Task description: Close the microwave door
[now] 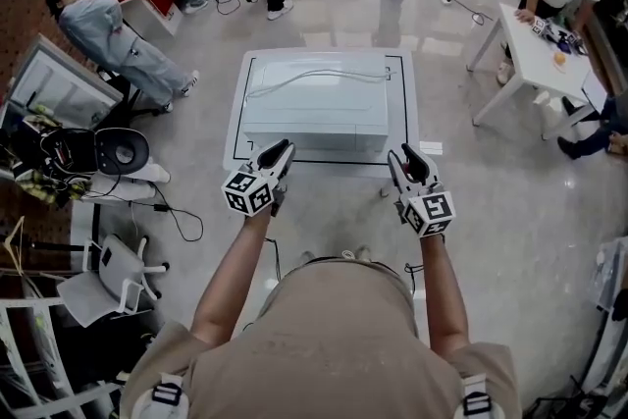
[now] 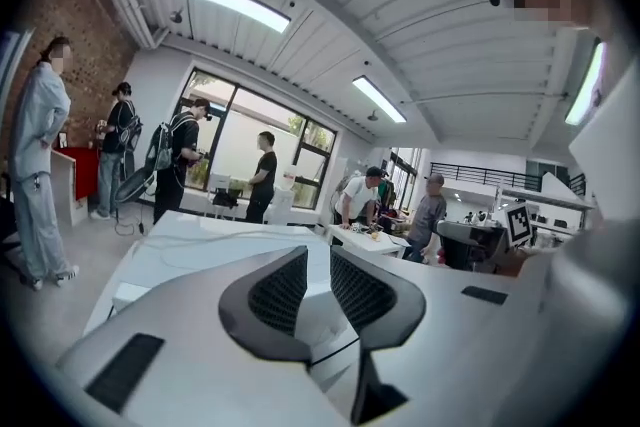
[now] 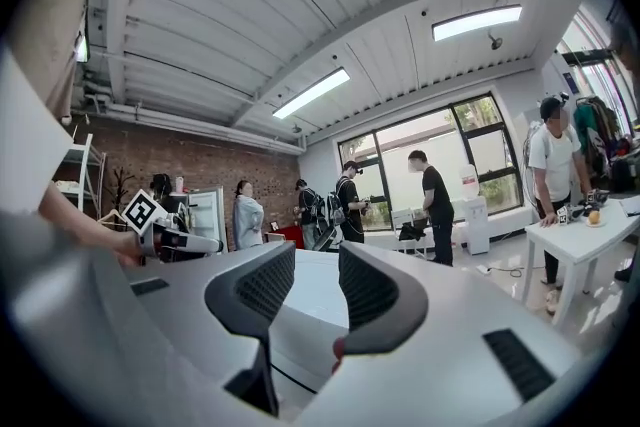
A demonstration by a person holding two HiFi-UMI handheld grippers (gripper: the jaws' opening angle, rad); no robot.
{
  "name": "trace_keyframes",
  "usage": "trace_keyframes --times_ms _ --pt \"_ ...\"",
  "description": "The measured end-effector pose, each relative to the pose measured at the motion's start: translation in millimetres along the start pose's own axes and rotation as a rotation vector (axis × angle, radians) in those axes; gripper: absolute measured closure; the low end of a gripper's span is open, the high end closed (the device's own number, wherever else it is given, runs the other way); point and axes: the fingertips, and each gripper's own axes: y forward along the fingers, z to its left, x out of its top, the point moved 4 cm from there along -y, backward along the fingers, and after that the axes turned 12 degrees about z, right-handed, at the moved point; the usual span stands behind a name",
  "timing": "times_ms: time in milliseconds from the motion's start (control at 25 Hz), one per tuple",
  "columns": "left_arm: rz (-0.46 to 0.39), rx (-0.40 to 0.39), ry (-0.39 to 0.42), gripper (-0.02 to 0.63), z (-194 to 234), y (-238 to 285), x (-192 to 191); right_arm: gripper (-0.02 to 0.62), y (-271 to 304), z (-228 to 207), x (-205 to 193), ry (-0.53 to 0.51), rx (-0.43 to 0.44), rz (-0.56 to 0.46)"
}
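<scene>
Left gripper (image 1: 283,152): the jaws stand a narrow gap apart and nothing is between them. It is held at the near edge of the table, left of the middle, pointing away from the person.
Right gripper (image 1: 404,158): the jaws are parted a little wider, also with nothing between them. It is held by the table's near right corner and points the same way.
Gap between grippers: they are well apart, side by side, with the near middle of the table between them.
Microwave (image 1: 314,108): a white box on the table just beyond both grippers. Neither gripper can be seen touching it. Its near front edge runs as one straight line from above, and the door face itself is not visible.
Cable (image 1: 314,76): lies loose along the far part of the microwave's top.
Table (image 1: 238,118): white, with a thin black line around its edge. A narrow bare margin shows on the left, right and near sides of the microwave.
Floor (image 1: 471,211): open pale tiles lie to the right of the table and behind the right gripper.
Left side: a chair (image 1: 108,275) and a tangle of gear (image 1: 59,157) stand near the person's left arm. A seated person (image 1: 118,39) is further off.
Right side: a white side table (image 1: 535,49) with people at it stands well apart.
</scene>
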Motion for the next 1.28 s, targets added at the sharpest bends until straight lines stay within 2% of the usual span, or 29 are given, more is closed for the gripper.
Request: trace_keyframes --times_ms 280,480,680,1080,1280 --pt "-0.060 -0.018 0.067 0.546 6.5 -54.7 21.4 0.456 -5.0 46.8 32.5 -0.045 -0.014 -0.044" --pt "-0.091 -0.021 0.097 0.546 7.2 -83.9 21.8 0.456 -9.5 89.0 38.3 -0.167 -0.018 -0.046" --pt "-0.082 0.008 0.130 0.546 13.7 -106.0 4.2 0.456 -8.0 118.7 25.9 -0.292 -0.013 -0.018" --pt "-0.053 0.049 0.046 0.546 42.3 -112.6 -57.3 0.456 9.3 131.3 -24.8 -0.367 -0.038 0.045" --pt "0.001 0.050 0.017 0.545 43.5 -99.9 -88.5 0.456 20.4 127.5 -53.3 -0.319 -0.048 0.090"
